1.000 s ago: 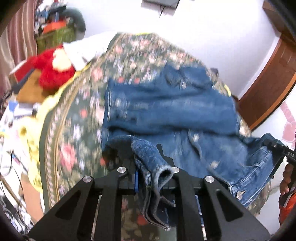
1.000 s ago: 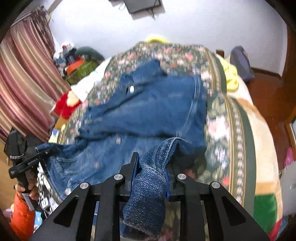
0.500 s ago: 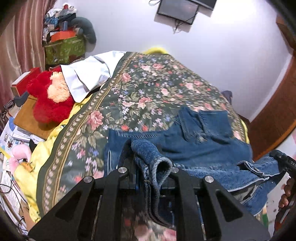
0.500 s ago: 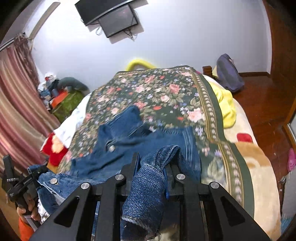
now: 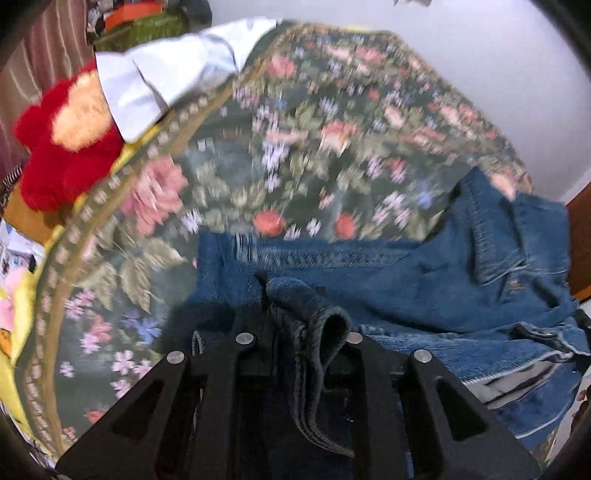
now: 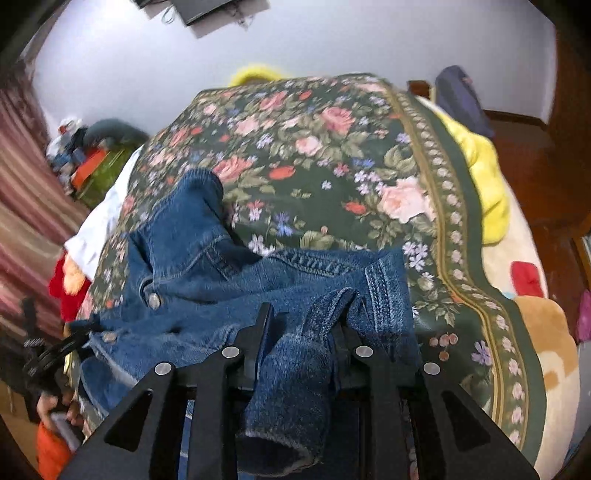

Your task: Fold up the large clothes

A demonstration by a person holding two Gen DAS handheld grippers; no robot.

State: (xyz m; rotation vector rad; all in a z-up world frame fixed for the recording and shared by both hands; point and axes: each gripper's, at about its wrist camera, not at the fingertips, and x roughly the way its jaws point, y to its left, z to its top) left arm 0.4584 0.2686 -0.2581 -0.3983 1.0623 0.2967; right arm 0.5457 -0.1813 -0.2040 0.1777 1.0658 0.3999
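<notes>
- Bedroom setting: floral bedspread (image 6: 332,155) covers the bed, white wall behind, a dark screen (image 6: 207,11) mounted high.
- Denim jacket (image 6: 207,258) lies bunched on the bedspread's near part, metal snaps showing.
- Left gripper (image 5: 299,332) is clamped on a fold of the jacket's edge.
- Right gripper (image 6: 303,332) is likewise clamped on a denim fold, cloth hanging down between its fingers.
- Red plush toy (image 5: 62,147) and white cloth (image 5: 166,81) lie at the bedside.
- No legible writing or brand; the left view is blurred.

left tongs (image 5: 295,321) pinch a fold of denim jacket (image 5: 443,280) over the floral bedspread (image 5: 295,147).
</notes>
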